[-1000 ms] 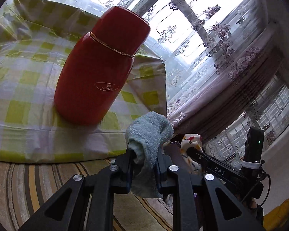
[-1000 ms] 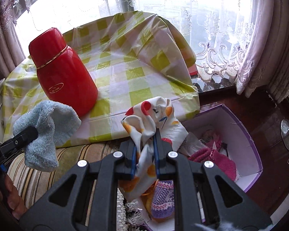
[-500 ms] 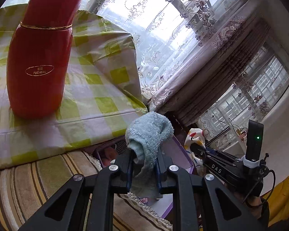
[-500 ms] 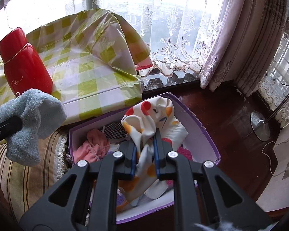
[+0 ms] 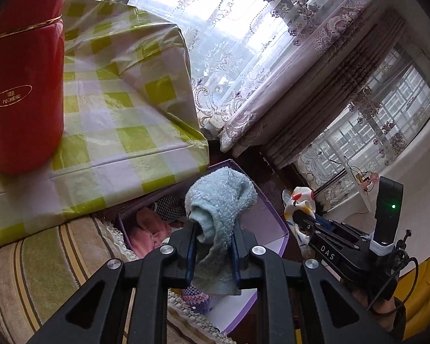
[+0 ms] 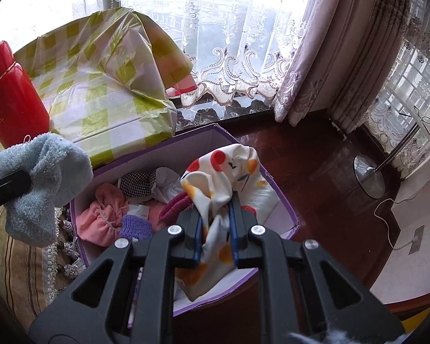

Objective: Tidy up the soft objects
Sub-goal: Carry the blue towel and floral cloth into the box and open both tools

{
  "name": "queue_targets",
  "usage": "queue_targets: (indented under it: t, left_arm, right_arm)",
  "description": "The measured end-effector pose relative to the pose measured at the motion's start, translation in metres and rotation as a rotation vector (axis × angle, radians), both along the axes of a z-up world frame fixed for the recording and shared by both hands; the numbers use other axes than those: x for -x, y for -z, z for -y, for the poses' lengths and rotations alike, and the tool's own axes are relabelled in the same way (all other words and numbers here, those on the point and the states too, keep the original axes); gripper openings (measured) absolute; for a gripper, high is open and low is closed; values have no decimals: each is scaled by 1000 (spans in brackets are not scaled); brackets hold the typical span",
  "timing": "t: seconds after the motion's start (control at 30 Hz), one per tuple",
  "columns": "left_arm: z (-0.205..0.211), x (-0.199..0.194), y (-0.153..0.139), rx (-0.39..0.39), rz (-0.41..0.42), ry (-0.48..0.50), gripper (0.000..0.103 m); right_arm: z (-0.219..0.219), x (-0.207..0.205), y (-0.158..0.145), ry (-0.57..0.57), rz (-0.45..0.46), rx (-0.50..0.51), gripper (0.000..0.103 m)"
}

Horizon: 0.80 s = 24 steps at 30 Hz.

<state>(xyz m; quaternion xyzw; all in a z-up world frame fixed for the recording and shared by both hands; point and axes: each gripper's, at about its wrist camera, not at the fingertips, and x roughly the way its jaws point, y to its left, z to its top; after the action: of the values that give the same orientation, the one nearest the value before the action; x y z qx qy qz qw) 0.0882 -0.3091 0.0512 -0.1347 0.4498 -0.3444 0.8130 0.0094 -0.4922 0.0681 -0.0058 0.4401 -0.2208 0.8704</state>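
Note:
My left gripper (image 5: 213,230) is shut on a fluffy light-blue sock (image 5: 223,200), which hangs over the near-left corner of a purple box (image 5: 275,229). In the right wrist view the same blue sock (image 6: 43,177) hangs at the left, above the box's left rim. My right gripper (image 6: 216,218) is shut on a white cloth with red and orange spots (image 6: 223,172), held over the middle of the purple box (image 6: 281,200). The box holds several soft items: a pink cloth (image 6: 103,215), a purple knitted piece (image 6: 136,226) and a checked cloth (image 6: 137,179).
A red flask (image 6: 11,100) stands on a yellow-checked plastic-covered surface (image 6: 106,100) left of the box. A striped cushion (image 5: 37,272) lies at the near left. Dark wooden floor (image 6: 315,172), a metal stand base (image 6: 368,177), curtains and windows lie to the right.
Both grippers have swung right, away from the checked surface and over the purple box, each still holding its cloth. The red flask has slid toward the left edge of both views.

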Motion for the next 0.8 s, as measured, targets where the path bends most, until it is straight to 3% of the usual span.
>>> queue_targets:
  t: [0.2, 0.33, 0.37, 0.47, 0.6, 0.8]
  left_arm:
    - [10, 4, 2, -12, -10, 15, 24]
    - [12, 5, 7, -51, -39, -6, 60]
    - [10, 5, 9, -58, -51, -15, 66]
    - [4, 9, 16, -104, -108, -27, 69]
    - [-9, 21, 35, -165, -194, -50, 71]
    - [3, 34, 32, -271, -131, -14, 71]
  right_arm:
    - [4, 3, 4, 13, -11, 5, 21]
    - [6, 4, 8, 27, -33, 2, 38]
    - [6, 5, 10, 28, -39, -2, 47]
    - [2, 13, 13, 37, -59, -14, 54]
    - [-13, 24, 19, -5, -88, -47, 54]
    - [-26, 33, 24, -23, -106, -63, 54]
